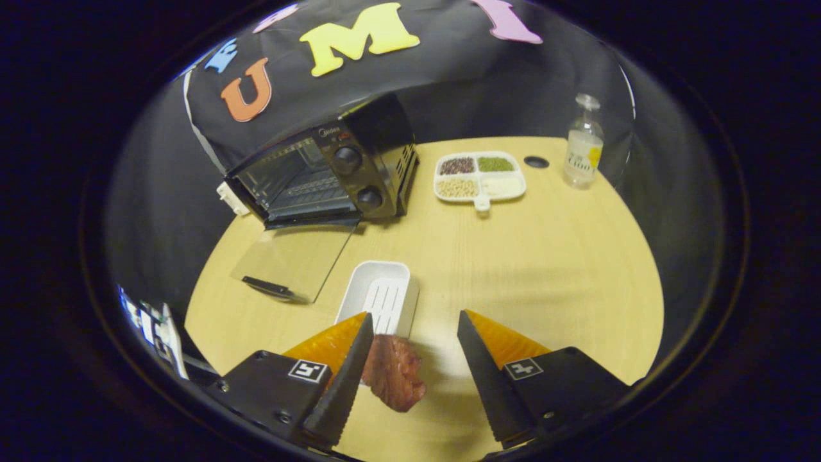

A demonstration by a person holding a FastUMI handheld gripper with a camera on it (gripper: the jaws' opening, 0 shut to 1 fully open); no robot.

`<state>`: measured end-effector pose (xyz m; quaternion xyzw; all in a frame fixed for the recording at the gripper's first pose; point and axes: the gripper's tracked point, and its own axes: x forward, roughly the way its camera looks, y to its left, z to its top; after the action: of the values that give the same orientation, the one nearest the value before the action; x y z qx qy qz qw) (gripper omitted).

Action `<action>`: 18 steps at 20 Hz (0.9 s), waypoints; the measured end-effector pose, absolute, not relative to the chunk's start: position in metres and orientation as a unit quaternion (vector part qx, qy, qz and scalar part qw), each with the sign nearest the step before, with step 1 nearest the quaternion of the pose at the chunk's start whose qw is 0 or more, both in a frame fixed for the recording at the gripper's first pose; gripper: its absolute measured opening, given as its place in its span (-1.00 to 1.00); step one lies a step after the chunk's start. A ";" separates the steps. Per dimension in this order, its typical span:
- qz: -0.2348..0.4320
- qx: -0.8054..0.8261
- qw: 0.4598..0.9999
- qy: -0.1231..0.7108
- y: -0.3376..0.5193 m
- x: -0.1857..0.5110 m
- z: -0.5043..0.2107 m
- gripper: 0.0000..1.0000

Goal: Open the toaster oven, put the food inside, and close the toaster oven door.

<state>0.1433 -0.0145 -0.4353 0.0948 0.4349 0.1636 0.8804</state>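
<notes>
The black toaster oven [321,176] stands at the far left of the round wooden table [545,256], its glass door [292,260] folded down flat and the rack inside showing. A white rectangular tray [378,292] with a slotted insert lies just ahead of my left finger. My gripper [415,314] is open, its fingers wide apart. A reddish-brown piece of meat [394,372] sits between the fingers, right against the inner side of the left one; the right finger is well clear of it. Whether the meat rests on the table or clings to the finger I cannot tell.
A white divided plate [480,175] of beans and grains sits right of the oven. Beyond it a clear glass bottle [582,144] stands near the far right edge, with a dark hole [536,162] in the tabletop between them. Bare wood stretches ahead of the right finger.
</notes>
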 end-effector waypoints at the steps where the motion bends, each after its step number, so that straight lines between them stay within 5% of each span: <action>1: 0.168 0.116 0.873 0.444 -0.013 0.140 -0.440 0.60; 5: 0.171 0.215 0.844 0.460 -0.005 0.127 -0.447 0.21; 7: 0.158 0.263 0.829 0.467 -0.001 0.123 -0.447 -0.18; 11: 0.136 0.300 0.822 0.463 0.001 0.115 -0.435 -0.63; 18: 0.112 0.309 0.860 0.390 0.021 0.127 -0.372 -0.66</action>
<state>0.1266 0.0206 -0.3720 0.3086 0.3903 0.1119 0.8602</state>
